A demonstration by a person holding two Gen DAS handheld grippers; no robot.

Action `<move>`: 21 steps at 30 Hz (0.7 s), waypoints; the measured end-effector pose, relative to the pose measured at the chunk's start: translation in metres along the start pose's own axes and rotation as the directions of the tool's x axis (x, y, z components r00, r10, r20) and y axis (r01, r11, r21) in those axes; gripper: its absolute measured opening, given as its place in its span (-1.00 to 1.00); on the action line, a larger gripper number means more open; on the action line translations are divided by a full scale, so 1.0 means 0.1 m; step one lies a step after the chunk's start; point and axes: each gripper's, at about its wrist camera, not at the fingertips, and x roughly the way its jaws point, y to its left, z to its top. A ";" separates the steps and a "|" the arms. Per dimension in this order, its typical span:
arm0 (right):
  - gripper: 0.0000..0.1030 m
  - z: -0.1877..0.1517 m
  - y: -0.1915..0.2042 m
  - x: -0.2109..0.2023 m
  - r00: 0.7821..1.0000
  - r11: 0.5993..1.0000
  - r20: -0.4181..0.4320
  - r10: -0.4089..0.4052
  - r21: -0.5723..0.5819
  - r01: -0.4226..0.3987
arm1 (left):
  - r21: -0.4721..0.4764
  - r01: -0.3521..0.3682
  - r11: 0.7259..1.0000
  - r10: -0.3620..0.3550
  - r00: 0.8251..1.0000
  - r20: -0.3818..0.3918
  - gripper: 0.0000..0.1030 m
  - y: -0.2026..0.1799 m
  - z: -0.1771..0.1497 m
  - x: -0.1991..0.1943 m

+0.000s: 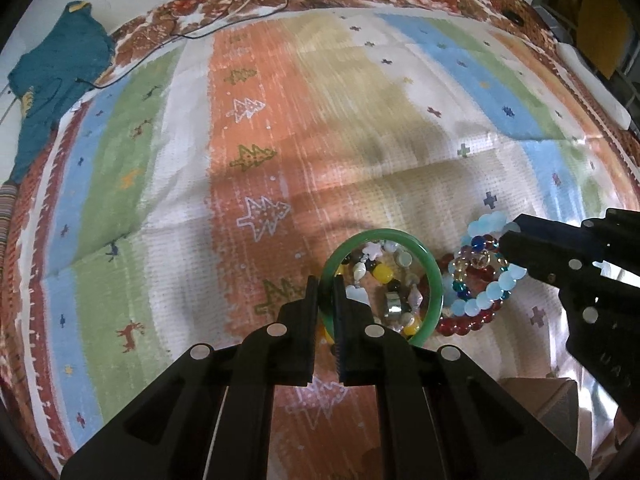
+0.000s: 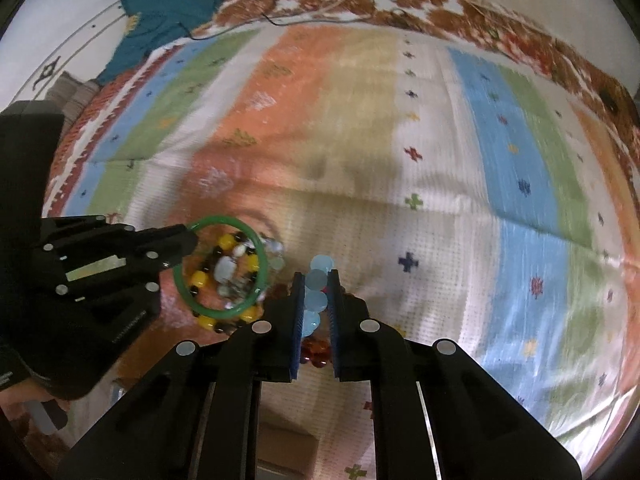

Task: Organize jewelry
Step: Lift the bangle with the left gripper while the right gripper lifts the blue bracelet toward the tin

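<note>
Pinching green bangle (image 1: 434, 276): left gripper (image 1: 326, 292) | right gripper (image 2: 316, 292) clamps pale-blue bead bracelet (image 2: 318, 280) | red beads (image 1: 464, 324) beside

Bangle (image 1: 434, 276) being clamped at near-left rim between fingers of left gripper (image 1: 327, 294), over patterned cloth (image 1: 256, 128). Mixed beads (image 1: 386, 280) being seen inside ring. Beaded bracelets (image 1: 476, 280) being piled just right of bangle, one strand (image 2: 316, 296) being pinched by right gripper (image 2: 316, 300). Garment (image 1: 56, 76) being left at cloth's far-left corner, cables (image 1: 240, 0) along far edge.
</note>
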 end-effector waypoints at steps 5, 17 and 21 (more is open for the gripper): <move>-0.76 0.01 0.03 -0.09 1.000 1.000 0.022 -0.001 -0.010 0.001 | -0.014 -0.006 1.000 0.006 1.000 0.018 -0.88 0.04 0.00 -0.10; -0.76 -0.04 0.03 -0.35 0.997 1.000 0.077 -0.020 -0.010 0.021 | -0.021 -0.024 0.999 0.025 0.999 0.044 -0.87 0.00 -0.08 -0.35; -0.76 -0.11 -0.01 -0.46 0.994 0.999 0.097 -0.044 -0.005 0.044 | -0.027 -0.027 0.999 0.029 0.997 0.065 -0.87 -0.02 -0.12 -0.48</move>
